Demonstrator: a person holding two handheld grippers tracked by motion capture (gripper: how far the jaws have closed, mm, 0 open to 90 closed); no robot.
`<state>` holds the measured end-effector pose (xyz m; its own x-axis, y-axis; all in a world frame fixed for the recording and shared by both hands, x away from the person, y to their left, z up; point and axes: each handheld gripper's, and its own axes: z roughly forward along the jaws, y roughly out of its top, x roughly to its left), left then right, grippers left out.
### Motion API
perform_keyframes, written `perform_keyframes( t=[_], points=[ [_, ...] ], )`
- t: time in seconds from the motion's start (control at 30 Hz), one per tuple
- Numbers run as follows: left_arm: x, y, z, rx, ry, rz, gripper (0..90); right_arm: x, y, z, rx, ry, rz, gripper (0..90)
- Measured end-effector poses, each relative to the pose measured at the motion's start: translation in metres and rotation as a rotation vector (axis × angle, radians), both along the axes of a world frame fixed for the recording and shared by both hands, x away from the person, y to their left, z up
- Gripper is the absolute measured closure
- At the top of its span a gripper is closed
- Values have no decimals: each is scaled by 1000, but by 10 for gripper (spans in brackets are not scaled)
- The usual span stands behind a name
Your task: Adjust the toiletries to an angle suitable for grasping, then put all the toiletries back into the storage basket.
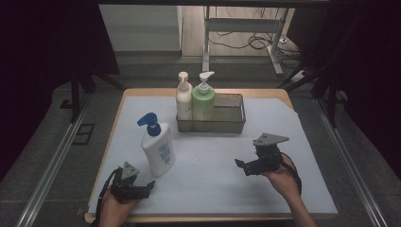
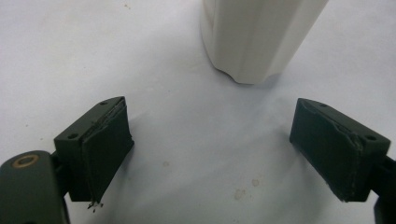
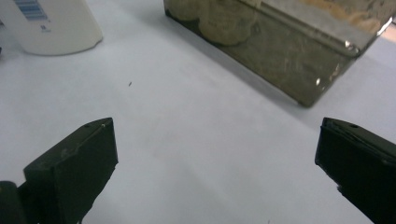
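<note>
The white bottle with the blue pump (image 1: 158, 150) is stood upright on the table (image 1: 213, 170), in front of and left of the metal basket (image 1: 227, 120). Just in front of this bottle (image 2: 257, 37) the left gripper (image 1: 150, 185) is held with jaws spread, empty. The right gripper (image 1: 240, 165), also spread and empty, is held in front of the basket (image 3: 280, 51), well apart from the bottle.

A basket (image 1: 227, 124) sits near the table's (image 1: 213, 179) far edge, two bottles (image 1: 195, 101) in its left end; a third bottle (image 1: 158, 150) stands front-left of it
</note>
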<state>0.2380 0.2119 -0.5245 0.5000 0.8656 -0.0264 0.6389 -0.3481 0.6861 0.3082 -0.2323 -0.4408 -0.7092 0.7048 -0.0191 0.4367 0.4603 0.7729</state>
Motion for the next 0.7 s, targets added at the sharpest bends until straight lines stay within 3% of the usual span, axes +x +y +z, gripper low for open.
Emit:
perform_keyframes(
  t=[0.3, 0.63, 0.7],
  points=[
    [0, 0, 0, -1, 3, 1, 122, -12, -12, -24, -22, 9, -28, 0],
    [0, 0, 2, -3, 9, 3, 136, -20, -19, -50, -28, 68, -37, 0],
    [0, 1, 4, -4, 5, 1, 176, -21, -22, -55, -24, 78, -46, 0]
  ],
)
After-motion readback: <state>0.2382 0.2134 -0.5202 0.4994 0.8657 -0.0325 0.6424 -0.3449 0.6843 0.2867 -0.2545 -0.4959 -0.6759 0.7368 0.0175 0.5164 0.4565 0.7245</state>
